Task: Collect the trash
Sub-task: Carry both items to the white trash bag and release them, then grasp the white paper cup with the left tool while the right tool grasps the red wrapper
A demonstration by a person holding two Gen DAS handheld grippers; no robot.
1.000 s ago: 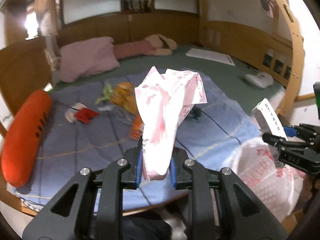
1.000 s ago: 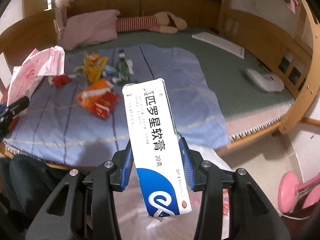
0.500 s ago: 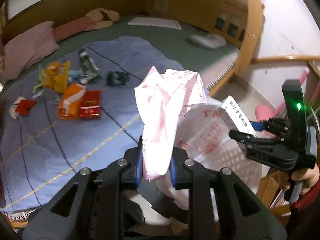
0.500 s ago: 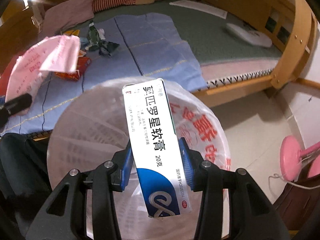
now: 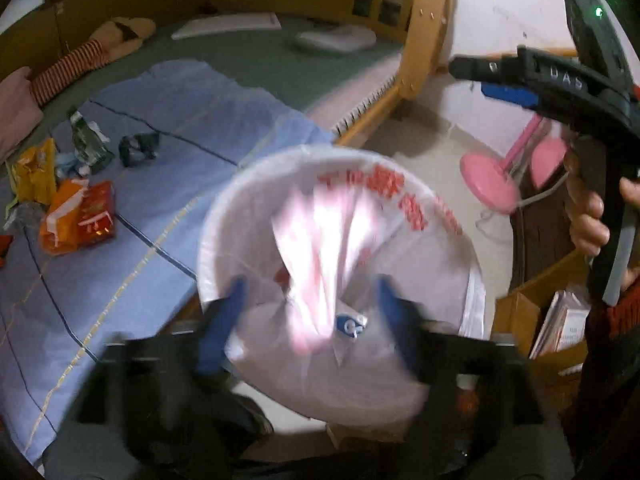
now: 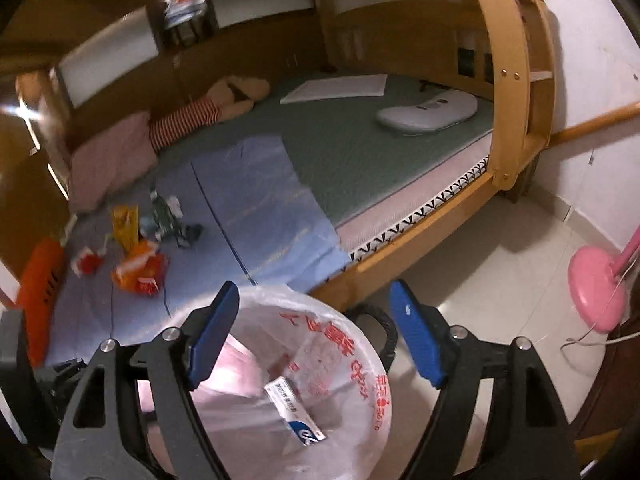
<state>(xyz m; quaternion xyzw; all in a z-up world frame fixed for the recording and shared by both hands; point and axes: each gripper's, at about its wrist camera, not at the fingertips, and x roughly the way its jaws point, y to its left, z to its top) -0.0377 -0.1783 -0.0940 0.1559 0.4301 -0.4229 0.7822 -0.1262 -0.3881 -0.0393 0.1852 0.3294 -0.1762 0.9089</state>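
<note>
The left hand-held gripper [image 5: 310, 312] is hanging right over the bin [image 5: 224, 216], its blue jaws opening wide and pressing on nothing. The pink bag [image 5: 316, 248] is between them but loose, blurred, already dropping into the white liner. The right hand-held gripper [image 6: 314, 332] is also opening, jaws spread with nothing between the pads; seen from the left side, it is sitting up and off to the right of the bin, gripped by a hand [image 5: 588, 216]. The box [image 6: 294, 410] is lying inside the bin on the liner, blue end down, beside the pink bag.

To finish this drop well, I would judge both hands should be holding over the mouth until each piece is clearly below the rim, since the pink bag is light and could be catching on a pad or the liner edge. Only then should they be swinging away.

Further out, the bin is standing on the floor just beside the bed [image 6: 400, 264]. On the blue sheet [image 6: 260, 216] more trash is waiting: an orange wrapper [image 6: 140, 268], a yellow packet [image 6: 126, 224], a crushed bottle [image 6: 164, 212], a dark scrap [image 6: 192, 234] and a small red piece [image 6: 90, 262], all clustered near the pillow end, well apart from the bin. A fair share of the collecting is looking still undone.
</note>
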